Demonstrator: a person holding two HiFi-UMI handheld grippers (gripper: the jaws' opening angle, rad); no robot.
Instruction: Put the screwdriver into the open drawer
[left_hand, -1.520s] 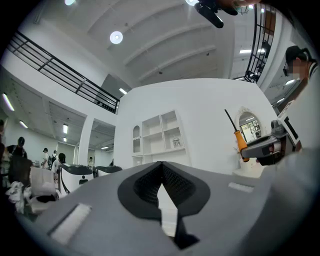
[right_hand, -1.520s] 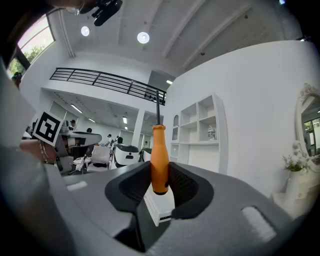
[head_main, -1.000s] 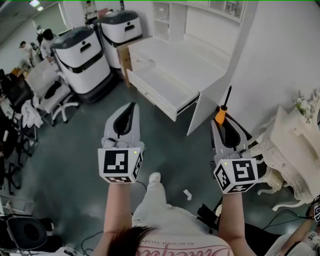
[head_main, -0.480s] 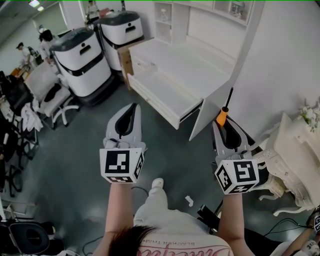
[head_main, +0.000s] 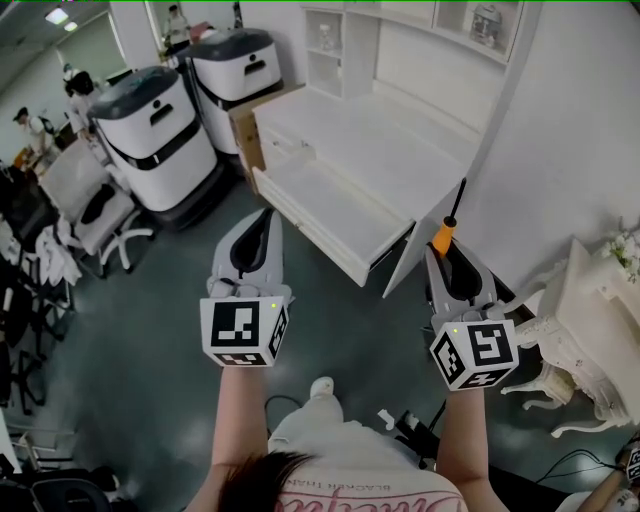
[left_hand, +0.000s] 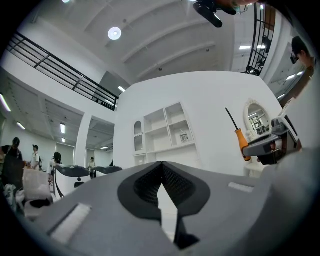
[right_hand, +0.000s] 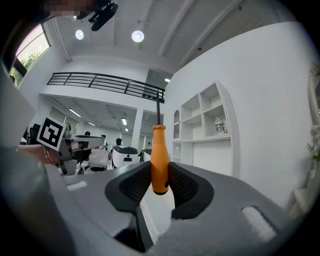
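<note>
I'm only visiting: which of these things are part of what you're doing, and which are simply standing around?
Part of the job:
- screwdriver, clamped in the right gripper
- open drawer of the white desk

Just standing about:
- left gripper, closed on nothing
- white machines
- office chair
- ornate white table

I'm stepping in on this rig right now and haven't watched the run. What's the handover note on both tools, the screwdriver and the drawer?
Right tool: shut on the screwdriver by its orange handle, shaft sticking up.
Left tool: shut, empty.
Open drawer: on the white desk ahead of both tools; it looks empty.
Done: screwdriver picked up.
Left: reach over the drawer, lay the screwdriver in, release.
</note>
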